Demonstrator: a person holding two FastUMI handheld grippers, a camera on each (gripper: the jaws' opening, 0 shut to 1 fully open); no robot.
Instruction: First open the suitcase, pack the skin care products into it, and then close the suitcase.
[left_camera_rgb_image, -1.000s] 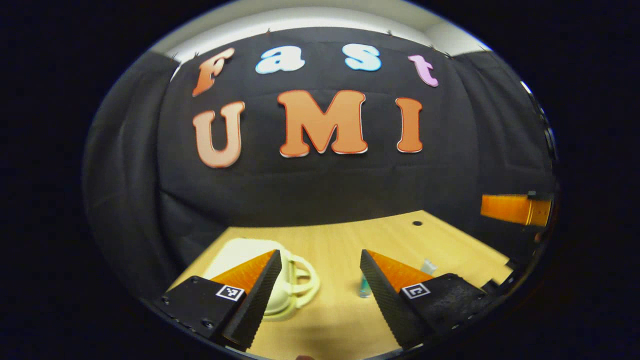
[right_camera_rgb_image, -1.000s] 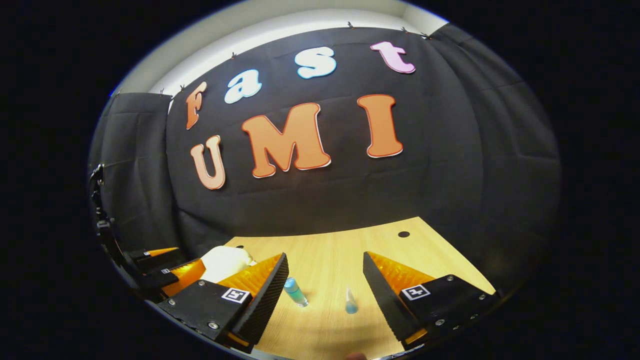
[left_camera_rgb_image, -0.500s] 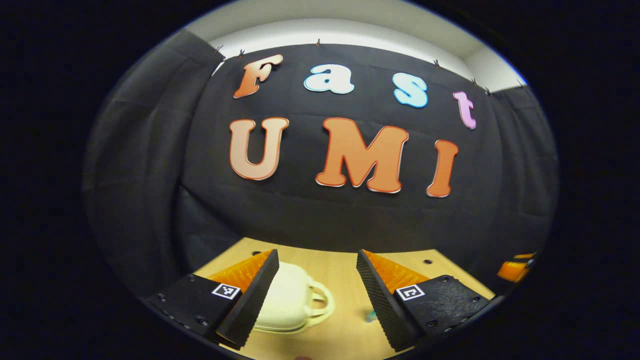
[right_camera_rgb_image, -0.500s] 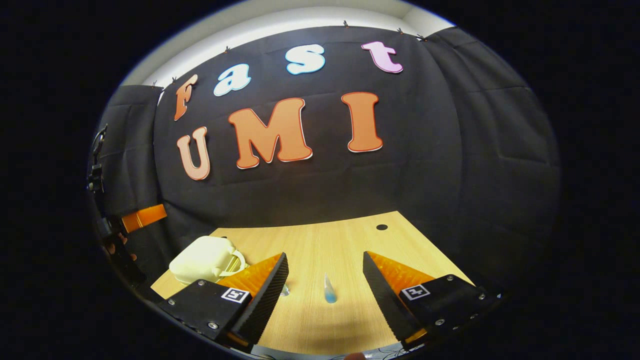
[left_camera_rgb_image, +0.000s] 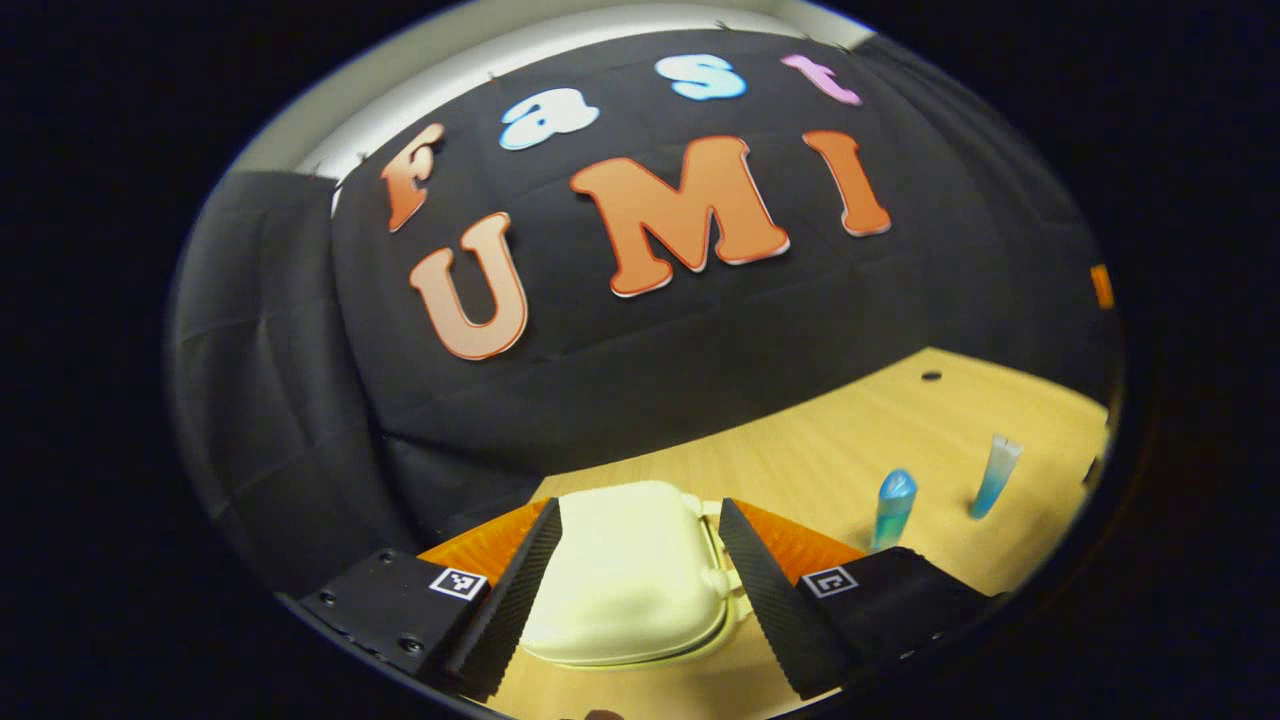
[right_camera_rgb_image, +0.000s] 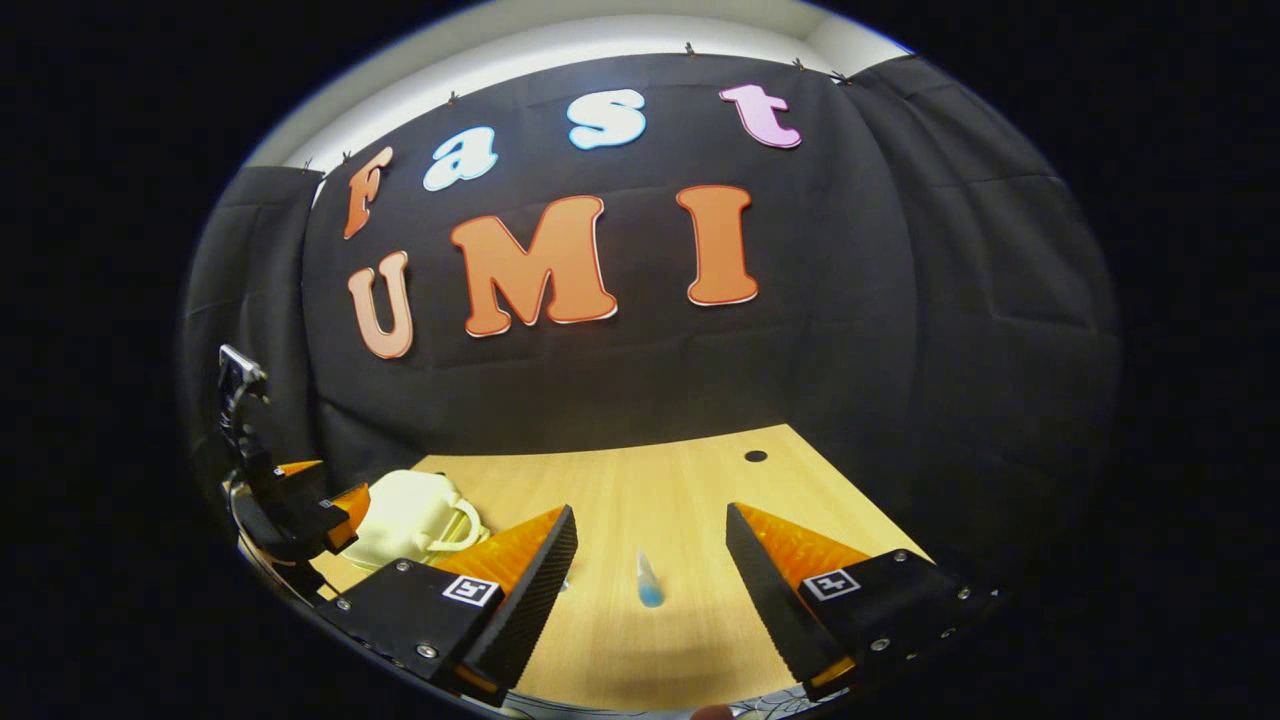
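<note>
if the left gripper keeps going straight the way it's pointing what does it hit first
Most likely the cream suitcase. It lies closed on the table, between the left gripper's open jaws in the left gripper view. The two blue bottles stand off to the side. Depth is hard to judge here.

In the left gripper view the suitcase (left_camera_rgb_image: 625, 575) lies on the table (left_camera_rgb_image: 800, 460), two tubes (left_camera_rgb_image: 893, 505) standing to its right
</note>
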